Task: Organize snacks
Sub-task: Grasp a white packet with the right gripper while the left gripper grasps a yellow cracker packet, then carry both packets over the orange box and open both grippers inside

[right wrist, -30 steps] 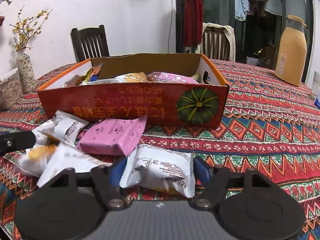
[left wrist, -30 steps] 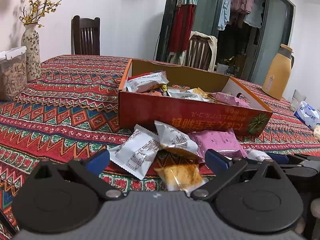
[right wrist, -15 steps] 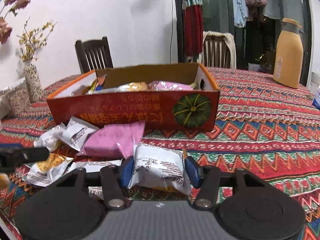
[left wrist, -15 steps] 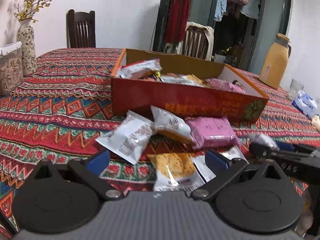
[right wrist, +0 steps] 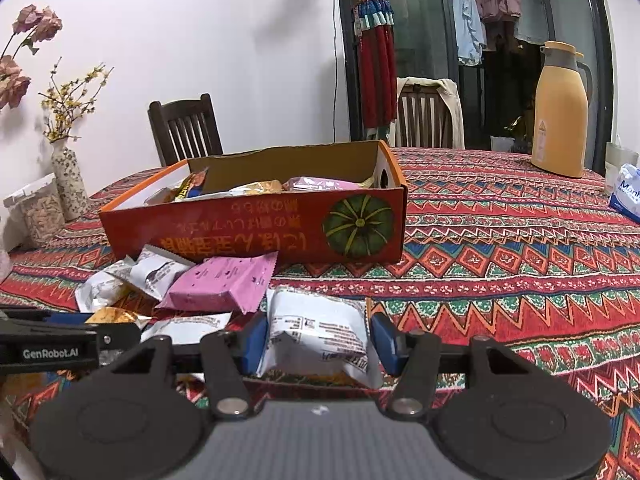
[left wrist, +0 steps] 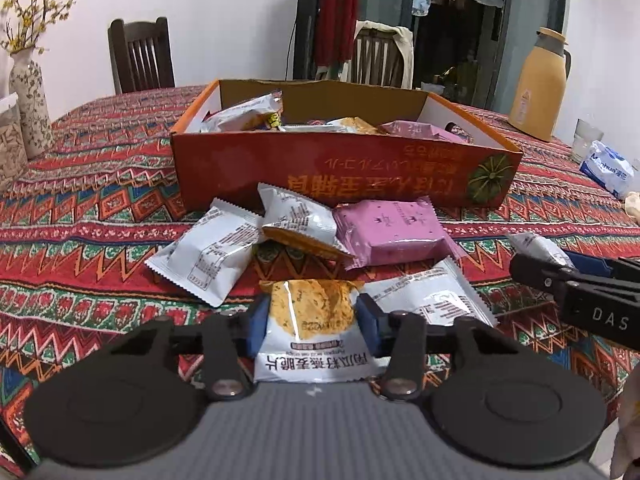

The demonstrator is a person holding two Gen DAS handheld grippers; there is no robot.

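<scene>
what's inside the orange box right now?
The orange box holds several snack packets: a white packet at its left end, a pink packet toward the right, a yellowish one between. The front wall hides anything lower down.

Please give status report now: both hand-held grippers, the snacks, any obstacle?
Left hand-held gripper closing on yellow cracker packet. Right hand-held gripper shut on white snack packet. Orange snack box ahead, open. Loose pink packet between.
</scene>
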